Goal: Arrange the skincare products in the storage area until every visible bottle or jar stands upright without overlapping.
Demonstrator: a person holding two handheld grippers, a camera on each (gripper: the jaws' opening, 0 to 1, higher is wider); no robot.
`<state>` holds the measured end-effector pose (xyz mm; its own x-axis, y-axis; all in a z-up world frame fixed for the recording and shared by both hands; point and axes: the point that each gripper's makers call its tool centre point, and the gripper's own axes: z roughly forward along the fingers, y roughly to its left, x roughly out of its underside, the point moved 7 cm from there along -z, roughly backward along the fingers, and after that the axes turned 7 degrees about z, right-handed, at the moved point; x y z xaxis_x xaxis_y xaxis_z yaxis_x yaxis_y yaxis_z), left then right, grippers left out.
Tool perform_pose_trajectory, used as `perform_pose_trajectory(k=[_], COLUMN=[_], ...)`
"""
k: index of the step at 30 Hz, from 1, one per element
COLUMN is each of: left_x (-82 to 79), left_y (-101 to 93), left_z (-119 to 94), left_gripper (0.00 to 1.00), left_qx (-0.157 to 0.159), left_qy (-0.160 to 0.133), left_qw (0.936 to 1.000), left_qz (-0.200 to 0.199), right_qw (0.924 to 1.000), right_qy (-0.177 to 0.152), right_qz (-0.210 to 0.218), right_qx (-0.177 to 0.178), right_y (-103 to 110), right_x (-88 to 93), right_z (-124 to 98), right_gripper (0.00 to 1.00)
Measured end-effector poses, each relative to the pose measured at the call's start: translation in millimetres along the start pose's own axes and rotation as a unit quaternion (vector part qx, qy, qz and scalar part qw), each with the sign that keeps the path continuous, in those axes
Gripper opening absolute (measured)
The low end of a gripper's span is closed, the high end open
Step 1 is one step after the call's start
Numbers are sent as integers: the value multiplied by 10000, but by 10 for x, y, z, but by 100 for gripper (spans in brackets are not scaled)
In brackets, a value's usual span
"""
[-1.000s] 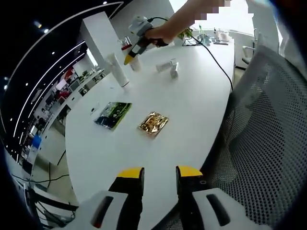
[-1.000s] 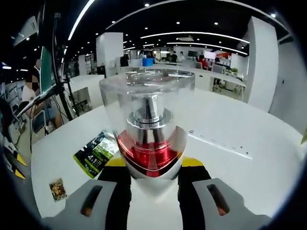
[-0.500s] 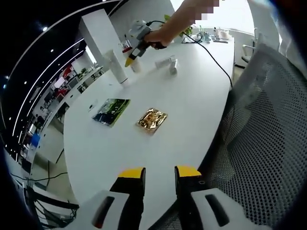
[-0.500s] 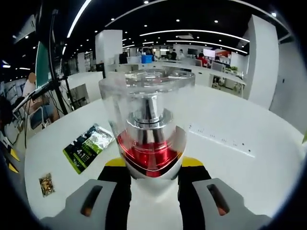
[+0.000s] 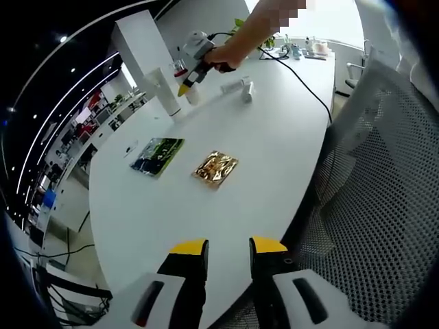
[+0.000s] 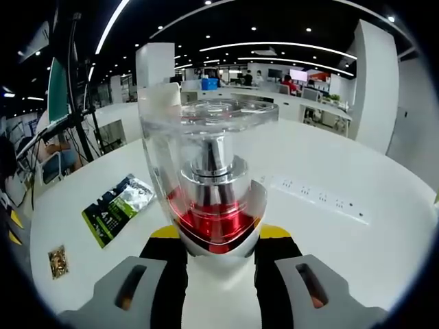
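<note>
My right gripper [image 6: 214,236] is shut on a clear bottle [image 6: 209,171] with a red base, a silver pump and a clear cap, held upright. Behind its left shoulder stands a tall white tube [image 6: 159,96]. In the left gripper view, a hand carries that right gripper [image 5: 186,86] at the far end of the white table [image 5: 274,157], right next to the white tube [image 5: 164,92]. Two small white containers [image 5: 240,88] lie on their sides to its right. My left gripper [image 5: 228,248] hangs open over the table's near edge, holding nothing.
A green sachet [image 5: 158,154] and a gold sachet [image 5: 215,168] lie flat mid-table; the right gripper view has them as the green sachet [image 6: 116,209] and gold sachet [image 6: 57,260]. A power strip [image 6: 312,199] lies on the table. A mesh chair [image 5: 370,205] stands right of the table. A black cable [image 5: 309,82] crosses the far end.
The right gripper has carried the bottle closer to the white tube, which now shows behind the bottle. The left gripper has stayed open and nearly still.
</note>
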<state>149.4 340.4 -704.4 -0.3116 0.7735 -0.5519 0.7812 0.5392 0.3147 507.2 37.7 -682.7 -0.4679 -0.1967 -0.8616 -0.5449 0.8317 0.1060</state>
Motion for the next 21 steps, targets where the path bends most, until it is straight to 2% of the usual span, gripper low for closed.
perform_pose_trajectory(k=[10, 21], left_x=[14, 19], left_y=[2, 7], left_z=[1, 14], left_gripper=[25, 25], left_qx=[23, 24], left_qy=[49, 57], left_qw=[10000, 10000], left_qz=[12, -15], right_qw=[10000, 9998], right_qy=[41, -159], right_qz=[-43, 20], right_qx=[-33, -84], right_y=[10, 11], right_x=[90, 86], right_z=[34, 36], right_gripper=[35, 35])
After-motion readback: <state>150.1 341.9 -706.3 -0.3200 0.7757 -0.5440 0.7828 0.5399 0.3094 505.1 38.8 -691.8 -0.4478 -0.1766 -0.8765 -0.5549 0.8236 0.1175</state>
